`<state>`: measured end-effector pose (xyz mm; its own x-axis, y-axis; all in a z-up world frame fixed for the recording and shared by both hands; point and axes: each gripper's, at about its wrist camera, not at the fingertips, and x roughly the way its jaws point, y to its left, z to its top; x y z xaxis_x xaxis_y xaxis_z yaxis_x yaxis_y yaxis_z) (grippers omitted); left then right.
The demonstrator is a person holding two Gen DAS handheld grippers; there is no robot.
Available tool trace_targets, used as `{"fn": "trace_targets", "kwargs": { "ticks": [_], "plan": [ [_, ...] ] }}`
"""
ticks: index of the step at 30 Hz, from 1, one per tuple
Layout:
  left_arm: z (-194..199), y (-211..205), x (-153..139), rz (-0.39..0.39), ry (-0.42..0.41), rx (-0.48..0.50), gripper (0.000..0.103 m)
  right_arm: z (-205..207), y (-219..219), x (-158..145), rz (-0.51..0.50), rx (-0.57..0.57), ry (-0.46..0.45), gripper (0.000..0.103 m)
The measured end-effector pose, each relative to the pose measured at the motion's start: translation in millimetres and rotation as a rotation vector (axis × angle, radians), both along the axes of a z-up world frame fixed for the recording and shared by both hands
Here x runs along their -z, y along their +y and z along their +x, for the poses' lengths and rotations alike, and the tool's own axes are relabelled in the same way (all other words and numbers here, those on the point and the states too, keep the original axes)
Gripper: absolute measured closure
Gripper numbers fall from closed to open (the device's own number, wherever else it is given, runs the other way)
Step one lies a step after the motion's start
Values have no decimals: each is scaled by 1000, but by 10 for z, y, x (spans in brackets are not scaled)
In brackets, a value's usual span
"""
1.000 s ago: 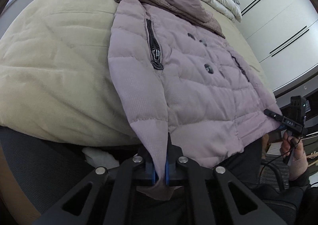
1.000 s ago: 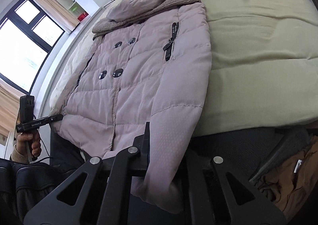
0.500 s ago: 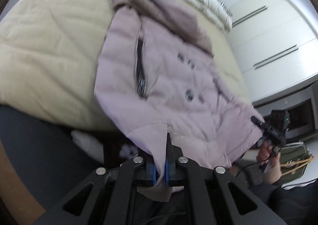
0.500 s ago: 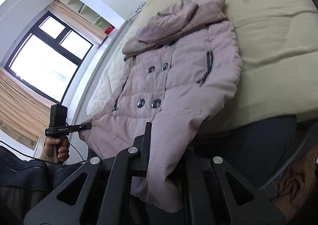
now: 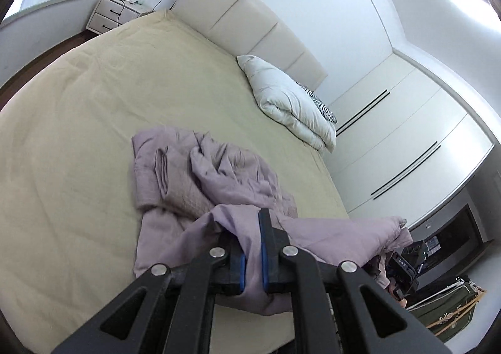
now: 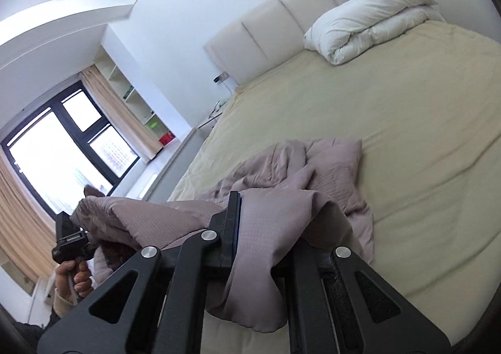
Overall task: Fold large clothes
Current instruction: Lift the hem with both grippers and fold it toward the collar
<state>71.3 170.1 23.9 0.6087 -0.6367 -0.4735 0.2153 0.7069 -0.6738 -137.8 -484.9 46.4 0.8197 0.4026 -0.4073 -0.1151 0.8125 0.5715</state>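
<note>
A mauve padded jacket (image 5: pixel 216 178) lies on the beige bed (image 5: pixel 94 97), its collar end flat and its lower half lifted and bunched. My left gripper (image 5: pixel 250 247) is shut on the jacket's cuff fabric, which hangs between the blue pads. In the right wrist view the jacket (image 6: pixel 313 166) also shows, and my right gripper (image 6: pixel 266 228) is shut on the other cuff, whose cloth drapes over and hides the right finger. The right gripper's body shows at the lower right of the left wrist view (image 5: pixel 404 266); the left gripper's body shows in the right wrist view (image 6: pixel 69 241).
A white folded duvet (image 5: pixel 291 103) and a zebra-print pillow (image 5: pixel 322 106) lie at the headboard (image 5: pixel 250 22). A nightstand (image 5: pixel 116 9) stands beside the bed. White wardrobes (image 5: pixel 407 135) line the right wall. A window (image 6: pixel 59 147) with curtains is on the left.
Both grippers have lifted the cuffs and carried them up toward the collar. The jacket's lower half has come off the bed edge and now bunches over the upper half.
</note>
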Motion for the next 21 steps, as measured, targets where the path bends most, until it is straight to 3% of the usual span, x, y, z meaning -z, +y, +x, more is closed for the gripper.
{"fn": "trace_targets", "kwargs": {
  "ticks": [3, 11, 16, 21],
  "plan": [
    [491, -64, -13, 9, 3, -38, 95, 497, 7, -89, -72, 49, 2, 96],
    [1637, -262, 29, 60, 23, -81, 95, 2007, -124, -35, -98, 86, 46, 96],
    [2278, -352, 301, 96, 74, -113, 94, 2992, -212, 368, -51, 102, 133, 96],
    [2760, -425, 942, 167, 182, -160, 90, 3723, -179, 1013, -25, 120, 250, 96]
  ]
}}
